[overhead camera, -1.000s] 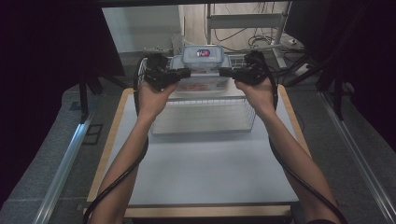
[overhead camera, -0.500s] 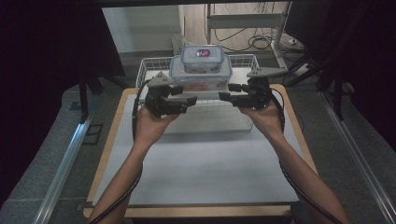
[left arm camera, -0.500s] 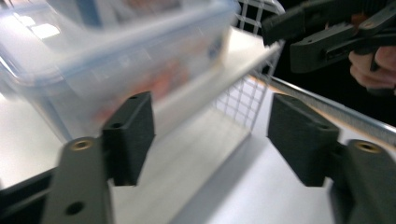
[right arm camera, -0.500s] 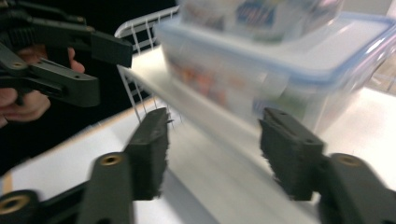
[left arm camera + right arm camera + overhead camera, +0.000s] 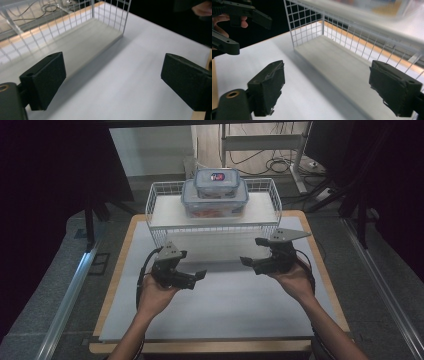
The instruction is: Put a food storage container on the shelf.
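Showing: two lidded containers (image 5: 215, 197) stacked, one wire rack (image 5: 155, 215), two grippers (image 5: 192, 272), one table (image 5: 225, 305).

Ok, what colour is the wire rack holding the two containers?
White; the wire rack shows best in the high view.

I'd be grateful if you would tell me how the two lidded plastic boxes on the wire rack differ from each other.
The small box sits on top of the large box, which rests directly on the top shelf of the rack. The small box has a narrower footprint, so the large box's lid shows around it. The small box carries a red-and-blue label on its lid; none shows on the large box. Both are clear, rounded-corner boxes with grey-blue lids, closed.
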A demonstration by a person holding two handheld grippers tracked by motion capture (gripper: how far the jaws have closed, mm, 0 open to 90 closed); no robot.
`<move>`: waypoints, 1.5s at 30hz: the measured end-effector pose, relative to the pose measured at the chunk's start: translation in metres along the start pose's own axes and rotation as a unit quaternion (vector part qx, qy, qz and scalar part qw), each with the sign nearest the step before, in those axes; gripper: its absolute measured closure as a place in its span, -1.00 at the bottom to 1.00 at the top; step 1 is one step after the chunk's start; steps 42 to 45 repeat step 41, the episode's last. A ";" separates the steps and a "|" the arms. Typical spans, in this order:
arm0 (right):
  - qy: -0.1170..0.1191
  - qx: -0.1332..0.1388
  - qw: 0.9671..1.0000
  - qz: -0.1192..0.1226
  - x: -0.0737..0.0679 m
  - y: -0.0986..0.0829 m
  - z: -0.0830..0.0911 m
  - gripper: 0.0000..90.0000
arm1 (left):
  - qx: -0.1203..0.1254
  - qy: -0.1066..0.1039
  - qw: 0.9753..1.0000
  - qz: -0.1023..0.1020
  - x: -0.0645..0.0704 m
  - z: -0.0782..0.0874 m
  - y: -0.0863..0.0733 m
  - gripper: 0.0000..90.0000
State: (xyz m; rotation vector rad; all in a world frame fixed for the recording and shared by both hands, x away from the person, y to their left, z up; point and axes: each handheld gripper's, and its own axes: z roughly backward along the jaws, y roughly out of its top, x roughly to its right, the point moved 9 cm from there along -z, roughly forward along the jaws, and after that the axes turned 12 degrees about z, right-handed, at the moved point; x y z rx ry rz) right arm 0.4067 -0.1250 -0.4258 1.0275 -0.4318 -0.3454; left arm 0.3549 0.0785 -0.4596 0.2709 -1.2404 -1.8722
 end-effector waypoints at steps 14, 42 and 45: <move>-0.016 -0.043 0.999 -0.011 -0.026 -0.065 0.022 -0.90 | -0.007 0.030 1.000 -0.001 -0.007 0.005 -0.073 -0.93; -0.028 -0.151 0.988 -0.007 -0.035 -0.171 0.033 -0.91 | -0.083 0.110 0.990 0.023 -0.041 0.017 -0.151 -0.93; -0.028 -0.151 0.988 -0.007 -0.035 -0.171 0.033 -0.91 | -0.083 0.110 0.990 0.023 -0.041 0.017 -0.151 -0.93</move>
